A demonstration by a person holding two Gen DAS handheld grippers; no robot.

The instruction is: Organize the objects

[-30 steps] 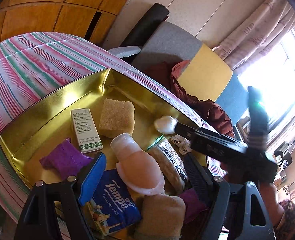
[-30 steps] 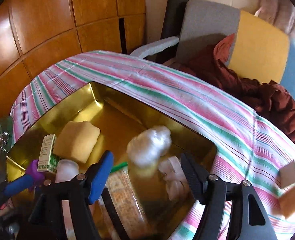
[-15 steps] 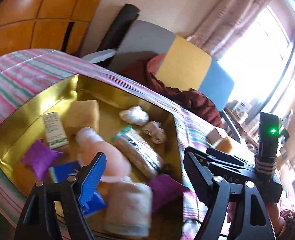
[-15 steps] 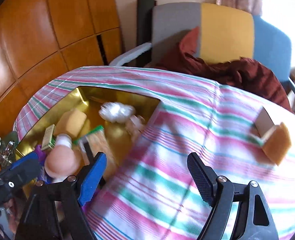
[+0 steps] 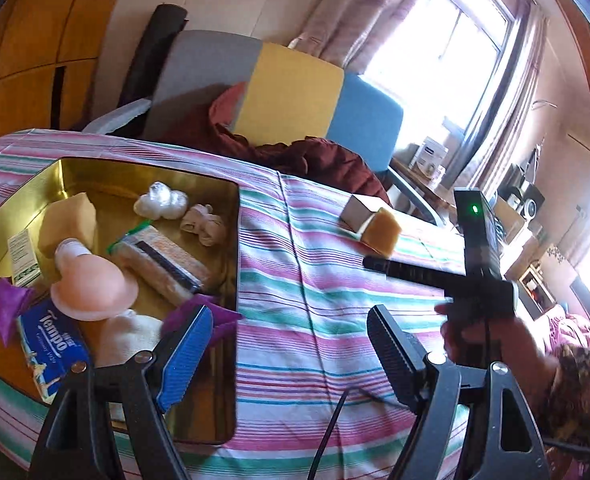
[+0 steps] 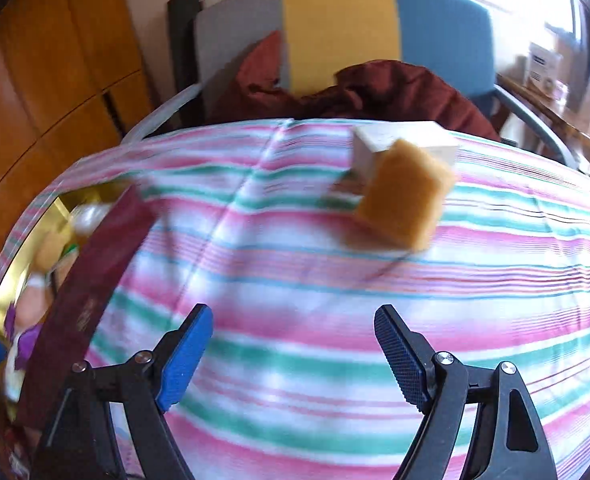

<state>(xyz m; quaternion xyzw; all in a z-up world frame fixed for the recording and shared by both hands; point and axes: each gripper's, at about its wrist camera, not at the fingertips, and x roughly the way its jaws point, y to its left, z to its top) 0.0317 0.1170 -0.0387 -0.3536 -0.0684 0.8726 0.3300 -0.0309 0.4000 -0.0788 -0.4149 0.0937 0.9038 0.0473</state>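
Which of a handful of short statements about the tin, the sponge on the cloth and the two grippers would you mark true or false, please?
1. The right gripper is open and holds nothing. True.
2. The orange sponge lies inside the gold tin. False: it lies out on the striped tablecloth, against a small white box.
3. The blue Tempo tissue pack is in the tin. True.
4. The left gripper is shut on a purple cloth. False: its jaws stand open and empty, with a purple cloth at the tin's near corner beyond them.
5. The tin holds only one item. False: it also holds a peach bottle, a white wad and more.
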